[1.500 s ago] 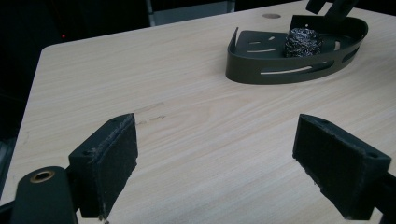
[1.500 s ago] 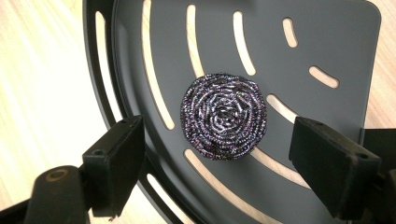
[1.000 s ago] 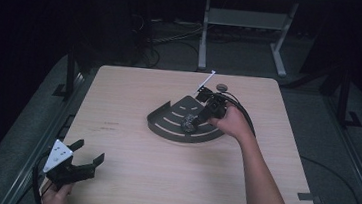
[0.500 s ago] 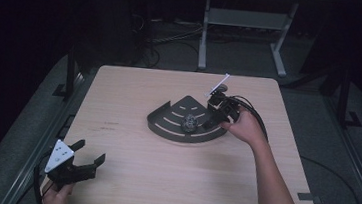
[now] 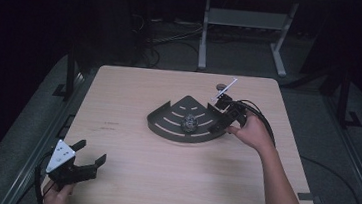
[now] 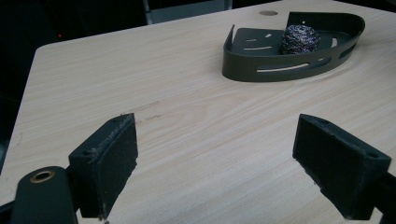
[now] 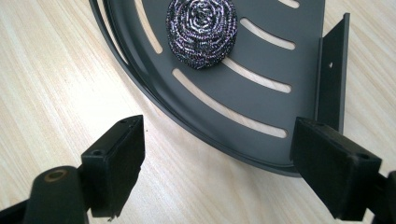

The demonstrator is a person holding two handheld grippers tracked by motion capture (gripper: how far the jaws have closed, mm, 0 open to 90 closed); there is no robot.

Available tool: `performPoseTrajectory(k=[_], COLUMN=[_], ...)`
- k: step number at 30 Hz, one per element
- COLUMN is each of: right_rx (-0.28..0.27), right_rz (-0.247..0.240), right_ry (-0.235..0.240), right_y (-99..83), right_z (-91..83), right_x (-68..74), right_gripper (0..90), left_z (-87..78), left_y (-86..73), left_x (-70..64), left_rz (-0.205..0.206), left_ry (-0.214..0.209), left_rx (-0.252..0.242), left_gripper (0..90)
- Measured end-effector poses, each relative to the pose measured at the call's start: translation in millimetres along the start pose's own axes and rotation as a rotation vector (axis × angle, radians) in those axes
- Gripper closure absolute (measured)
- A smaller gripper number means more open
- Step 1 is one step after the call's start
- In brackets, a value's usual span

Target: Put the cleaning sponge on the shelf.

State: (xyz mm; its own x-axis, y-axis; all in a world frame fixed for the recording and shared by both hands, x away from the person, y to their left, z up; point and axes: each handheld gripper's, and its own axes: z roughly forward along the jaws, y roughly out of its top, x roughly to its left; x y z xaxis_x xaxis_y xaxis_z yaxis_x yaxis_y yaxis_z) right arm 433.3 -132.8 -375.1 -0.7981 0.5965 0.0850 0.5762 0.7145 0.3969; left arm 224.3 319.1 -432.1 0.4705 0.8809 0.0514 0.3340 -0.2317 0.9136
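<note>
Hovering wide open, right gripper [image 7: 217,163] holds nothing above tray [image 7: 299,60] rim

Setting: a dim lab or recording studio, not a home.
Work surface: a pale wood-grain table [image 5: 171,181] standing alone under bright light, the room around it falling to near black.
Floor: grey carpet or matting, with dark cables [image 5: 169,45] snaking across it beyond the far edge.
Background furniture: the white metal legs of a desk frame [image 5: 242,22] at the back, bare and utilitarian.
Side fittings: dark metal rails [image 5: 39,148] running along both flanks of the table.
Equipment: a handheld left gripper [image 5: 87,159] with a grey tracking plate and trailing cable, marking a data-capture rig.
</note>
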Motion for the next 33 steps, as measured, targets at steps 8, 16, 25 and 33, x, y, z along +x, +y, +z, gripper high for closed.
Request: performPoseTrajectory(k=[8,16,25,33], right_rx=[-0.003,0.004,0.005,-0.006], right_rz=[-0.006,0.001,0.012,-0.003], right_ry=[-0.002,0.007,0.002,-0.004], right_y=[-9.3,-19.0,-33.6,-40.8], right_z=[-0.8,1.1,2.0,-1.2], right_x=[4.1,4.1,5.7,11.3], right_gripper=[17.1,16.3,15.0,15.2], left_z=[0.8,1.7,2.2,2.4], left_y=[0.1,0.5,0.6,0.7], left_x=[-0.8,-1.9,-2.6,-3.0], left_rz=[0.002,0.007,0.007,0.005], left_ry=[-0.004,-0.008,-0.009,-0.011], left_rx=[0.0,0.003,0.005,0.005], left_gripper=[13.3,13.2,13.2,13.3])
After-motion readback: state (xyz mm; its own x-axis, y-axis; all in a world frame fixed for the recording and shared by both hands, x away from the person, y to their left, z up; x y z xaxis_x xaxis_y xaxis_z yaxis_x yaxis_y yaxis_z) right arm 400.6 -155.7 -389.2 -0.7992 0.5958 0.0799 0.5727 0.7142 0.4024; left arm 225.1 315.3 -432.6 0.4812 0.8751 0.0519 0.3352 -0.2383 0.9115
